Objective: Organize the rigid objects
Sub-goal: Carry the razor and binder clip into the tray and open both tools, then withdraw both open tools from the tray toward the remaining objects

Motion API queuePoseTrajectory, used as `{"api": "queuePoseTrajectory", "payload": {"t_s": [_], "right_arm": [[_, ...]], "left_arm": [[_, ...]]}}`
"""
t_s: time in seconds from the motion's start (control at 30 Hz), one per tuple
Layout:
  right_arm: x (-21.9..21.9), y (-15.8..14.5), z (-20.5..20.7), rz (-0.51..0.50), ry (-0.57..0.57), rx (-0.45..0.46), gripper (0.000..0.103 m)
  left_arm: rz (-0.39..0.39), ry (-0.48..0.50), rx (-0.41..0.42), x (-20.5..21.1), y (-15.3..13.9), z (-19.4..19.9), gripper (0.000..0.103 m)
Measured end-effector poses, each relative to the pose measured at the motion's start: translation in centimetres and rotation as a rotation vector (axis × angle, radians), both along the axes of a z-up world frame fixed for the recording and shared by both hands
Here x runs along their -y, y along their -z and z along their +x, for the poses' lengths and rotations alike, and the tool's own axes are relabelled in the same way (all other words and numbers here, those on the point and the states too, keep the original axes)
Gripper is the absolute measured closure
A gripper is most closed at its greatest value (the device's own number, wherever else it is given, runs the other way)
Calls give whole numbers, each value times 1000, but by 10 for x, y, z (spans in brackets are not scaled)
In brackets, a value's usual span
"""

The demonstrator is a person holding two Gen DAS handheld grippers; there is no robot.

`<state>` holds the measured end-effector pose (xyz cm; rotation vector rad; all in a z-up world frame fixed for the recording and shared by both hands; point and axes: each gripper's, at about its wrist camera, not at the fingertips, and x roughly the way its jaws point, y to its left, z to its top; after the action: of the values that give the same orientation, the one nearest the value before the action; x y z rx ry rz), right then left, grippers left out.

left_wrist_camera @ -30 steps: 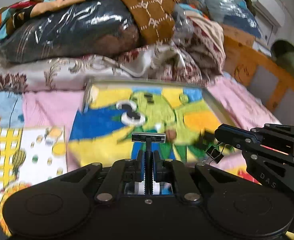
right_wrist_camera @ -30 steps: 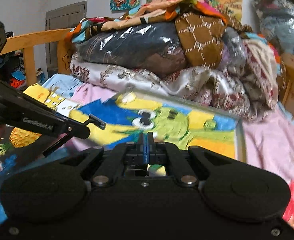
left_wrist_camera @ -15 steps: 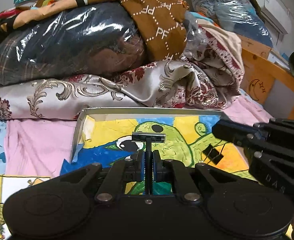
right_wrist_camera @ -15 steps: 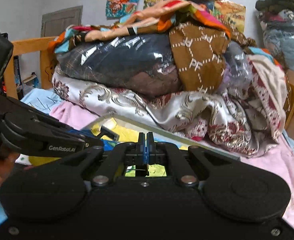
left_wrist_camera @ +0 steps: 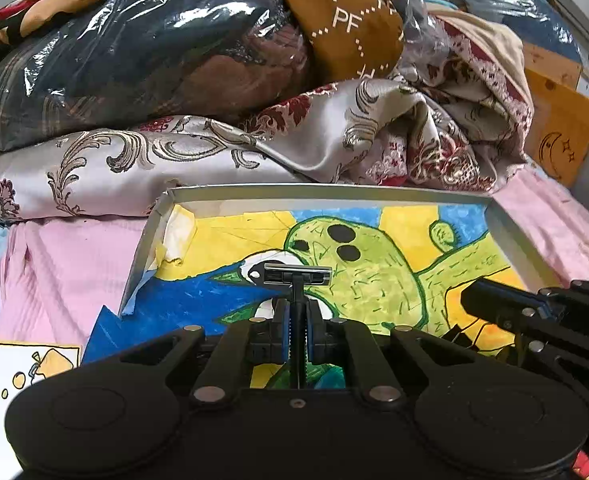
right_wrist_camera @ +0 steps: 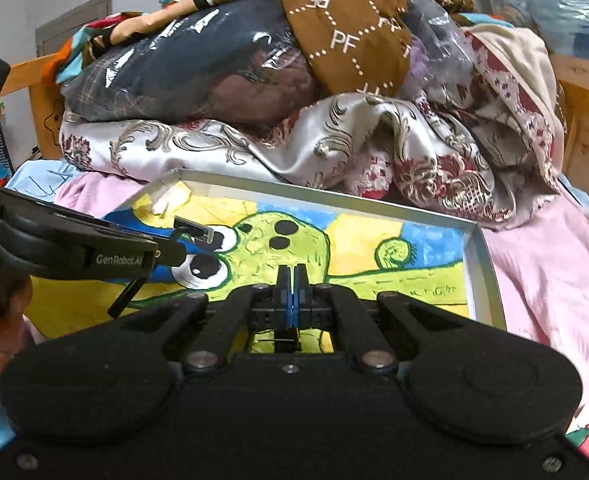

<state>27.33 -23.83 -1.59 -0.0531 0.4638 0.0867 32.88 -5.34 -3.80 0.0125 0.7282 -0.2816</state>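
My left gripper [left_wrist_camera: 297, 316] is shut on a black razor [left_wrist_camera: 297, 274], head upward, held over a shallow grey tray [left_wrist_camera: 326, 191] lined with a green cartoon drawing. It shows in the right wrist view [right_wrist_camera: 176, 250] with the razor [right_wrist_camera: 194, 232] over the tray's [right_wrist_camera: 482, 256] left part. My right gripper [right_wrist_camera: 292, 284] is shut on a black binder clip, of which only a thin sliver [right_wrist_camera: 285, 338] shows between the pads. In the left wrist view the right gripper [left_wrist_camera: 470, 300] hovers over the tray's right part, the clip [left_wrist_camera: 460, 336] hanging under it.
A high pile of folded blankets and bagged bedding [left_wrist_camera: 222, 80] stands right behind the tray. Pink bedsheet [left_wrist_camera: 62, 264] lies to the left and right. Drawn paper sheets [left_wrist_camera: 26, 376] lie at the near left. A wooden bed frame [left_wrist_camera: 562, 128] rises at the right.
Both grippers have moved forward over the tray, closer to the blanket pile, each still holding its object.
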Motion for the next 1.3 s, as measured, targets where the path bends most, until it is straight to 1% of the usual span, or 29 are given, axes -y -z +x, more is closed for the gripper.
{"api": "queuePoseTrajectory", "payload": {"t_s": [0.23, 0.33, 0.37, 0.4, 0.47, 0.53, 0.6, 0.63, 0.67, 0.7, 0.73, 0.77, 0.8, 0.83, 0.87, 0.9, 1.0, 1.13, 1.23, 1.3], "right_arm": [[4, 3, 11, 6, 5, -34, 103], [5, -1, 13, 5, 3, -47, 103], [5, -6, 12, 3, 9, -44, 103], [6, -9, 8, 1, 13, -39, 101], [9, -16, 0, 7, 23, -33, 97], [13, -24, -8, 15, 34, -27, 88], [17, -31, -18, 18, 39, -14, 69], [18, -34, -24, 17, 37, -6, 66], [18, -38, -31, 12, 35, 2, 62], [19, -42, -37, 8, 33, 7, 57], [19, -45, -43, 12, 32, 11, 52], [20, -49, -51, 21, 32, 18, 41], [21, -53, -59, 29, 33, 28, 27], [21, -57, -68, 36, 36, 40, 18], [21, -59, -77, 41, 38, 55, 4], [21, -63, -86, 43, 43, 74, 1], [18, -69, -113, 43, 48, 96, 1], [13, -74, -146, 84, 47, 112, 0], [9, -76, -173, 122, 59, 123, 0], [5, -76, -188, 147, 71, 138, 0]], "left_arm": [[6, 2, -39, 2, 5, 0, 93], [9, -2, -41, 1, 3, -3, 84], [11, -5, -37, 0, 1, -4, 84], [13, -9, -32, -1, -1, -6, 84], [13, -18, -28, -4, -6, -9, 78], [3, -28, -24, -8, -13, -13, 72], [-7, -33, -14, -12, -21, -19, 68], [-10, -37, -2, -15, -26, -24, 62], [-11, -41, 8, -17, -31, -28, 52], [-13, -48, 21, -19, -36, -33, 46], [-16, -54, 35, -22, -41, -39, 37], [-20, -60, 52, -25, -46, -47, 33], [-25, -63, 68, -27, -51, -54, 30], [-29, -65, 81, -30, -57, -62, 26], [-32, -66, 90, -32, -60, -69, 23], [-34, -69, 99, -35, -65, -77, 23], [-51, -80, 126, -43, -76, -101, 15], [-77, -100, 166, -54, -85, -138, 3], [-74, -125, 194, -61, -88, -167, 1], [-63, -129, 192, -66, -87, -184, 1]]}}
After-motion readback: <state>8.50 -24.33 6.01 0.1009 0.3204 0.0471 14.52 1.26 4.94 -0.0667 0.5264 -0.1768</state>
